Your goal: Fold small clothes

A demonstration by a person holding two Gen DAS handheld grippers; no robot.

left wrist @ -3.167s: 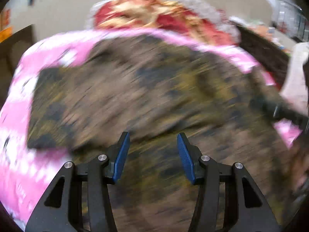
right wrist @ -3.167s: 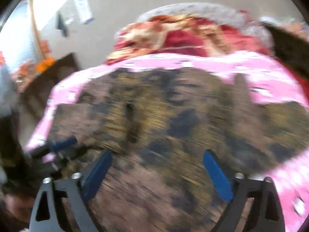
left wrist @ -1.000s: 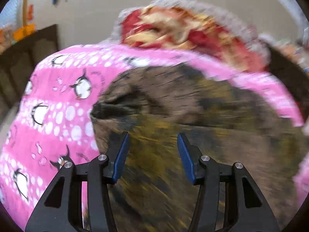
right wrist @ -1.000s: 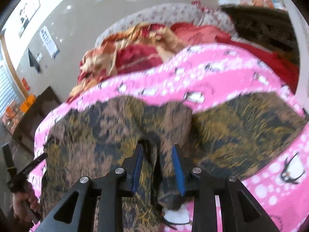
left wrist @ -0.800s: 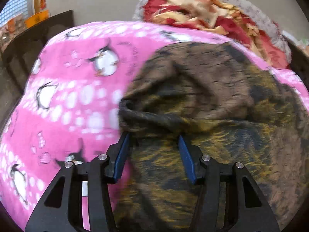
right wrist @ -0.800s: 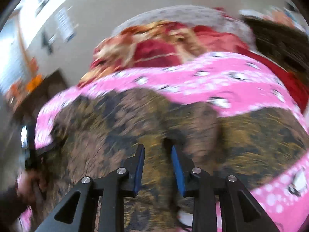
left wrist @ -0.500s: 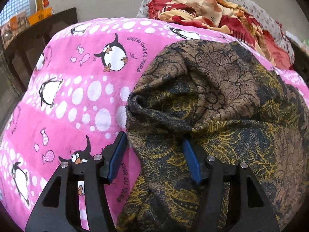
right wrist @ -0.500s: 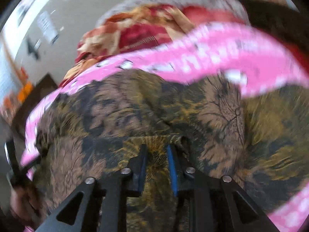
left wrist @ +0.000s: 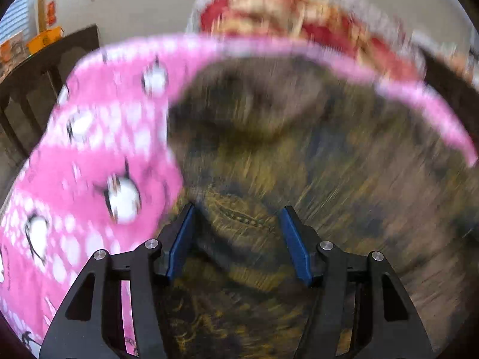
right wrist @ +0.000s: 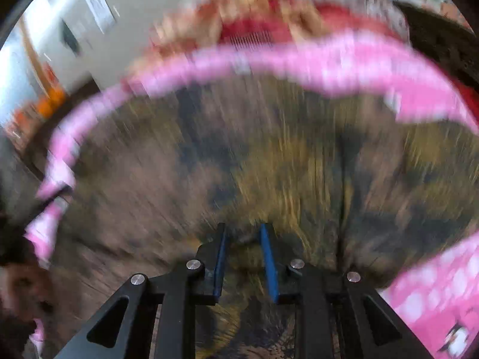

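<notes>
A brown, black and gold patterned garment (left wrist: 314,161) lies spread on a pink penguin-print blanket (left wrist: 98,155). Both views are motion-blurred. My left gripper (left wrist: 236,218) has its blue pads apart with a bunched fold of the garment between them, at the garment's left edge. My right gripper (right wrist: 242,233) has its blue pads close together with a ridge of the garment (right wrist: 269,161) pinched between them, over the pink blanket (right wrist: 434,293).
A red and orange quilt (left wrist: 299,24) is heaped at the far end of the bed. Dark wooden furniture (left wrist: 45,68) stands to the left. A beige wall is behind. A hand (right wrist: 21,293) shows at the lower left of the right wrist view.
Both grippers are moving fast, so both views have blurred. The left gripper has lifted with garment cloth between its pads. The right gripper stays pinched on the garment and has moved along it.
</notes>
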